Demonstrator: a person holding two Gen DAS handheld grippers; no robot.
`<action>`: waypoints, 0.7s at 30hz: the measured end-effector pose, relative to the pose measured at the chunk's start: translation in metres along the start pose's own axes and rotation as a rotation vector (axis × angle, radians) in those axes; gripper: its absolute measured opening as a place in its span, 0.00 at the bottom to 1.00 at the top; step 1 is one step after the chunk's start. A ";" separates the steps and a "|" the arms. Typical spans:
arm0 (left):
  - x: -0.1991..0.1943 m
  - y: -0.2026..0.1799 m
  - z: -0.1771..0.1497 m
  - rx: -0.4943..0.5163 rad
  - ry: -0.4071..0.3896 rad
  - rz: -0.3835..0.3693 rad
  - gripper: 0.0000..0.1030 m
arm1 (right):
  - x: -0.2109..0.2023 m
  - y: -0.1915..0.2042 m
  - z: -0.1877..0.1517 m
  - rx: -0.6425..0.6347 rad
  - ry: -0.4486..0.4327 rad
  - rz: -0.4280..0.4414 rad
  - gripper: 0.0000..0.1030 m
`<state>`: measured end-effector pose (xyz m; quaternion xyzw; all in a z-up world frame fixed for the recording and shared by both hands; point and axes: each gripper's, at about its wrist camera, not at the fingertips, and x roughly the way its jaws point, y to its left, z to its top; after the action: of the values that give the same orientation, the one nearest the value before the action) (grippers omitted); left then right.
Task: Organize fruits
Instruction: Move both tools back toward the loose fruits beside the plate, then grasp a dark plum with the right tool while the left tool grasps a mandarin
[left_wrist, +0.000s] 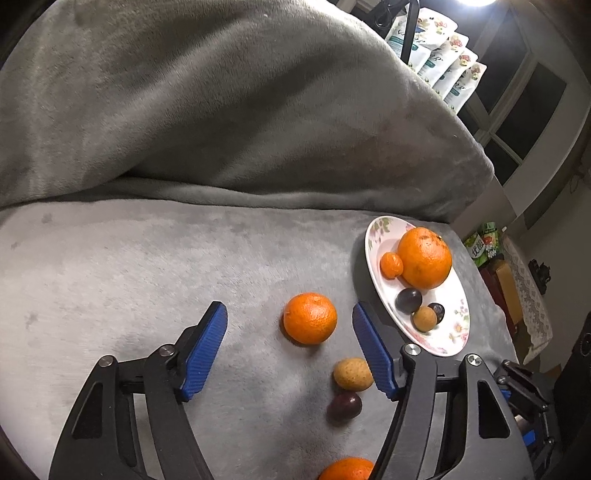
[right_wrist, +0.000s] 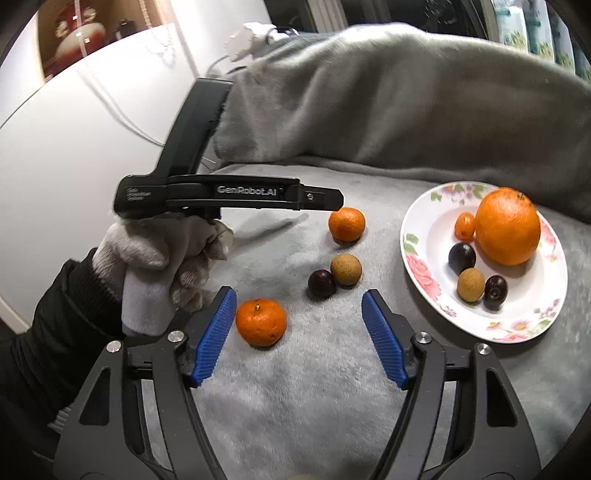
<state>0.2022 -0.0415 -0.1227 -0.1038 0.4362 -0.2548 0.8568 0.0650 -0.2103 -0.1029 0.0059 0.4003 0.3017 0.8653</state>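
one mandarin (left_wrist: 310, 318) between left fingers (left_wrist: 205, 350), untouched

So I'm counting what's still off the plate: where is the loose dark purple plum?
In the right wrist view the small dark purple plum lies on the grey blanket, touching the tan round longan, left of the floral white plate.
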 end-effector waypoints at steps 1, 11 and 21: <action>0.001 0.001 0.000 -0.003 0.001 -0.006 0.66 | 0.002 -0.001 0.001 0.012 0.003 -0.006 0.65; 0.013 0.002 0.001 -0.006 0.027 -0.046 0.54 | 0.033 -0.006 0.001 0.068 0.076 -0.022 0.44; 0.021 0.004 -0.003 -0.004 0.060 -0.073 0.48 | 0.062 -0.009 0.008 0.101 0.124 -0.041 0.37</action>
<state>0.2117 -0.0485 -0.1404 -0.1139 0.4582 -0.2881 0.8331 0.1063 -0.1833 -0.1427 0.0226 0.4677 0.2632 0.8435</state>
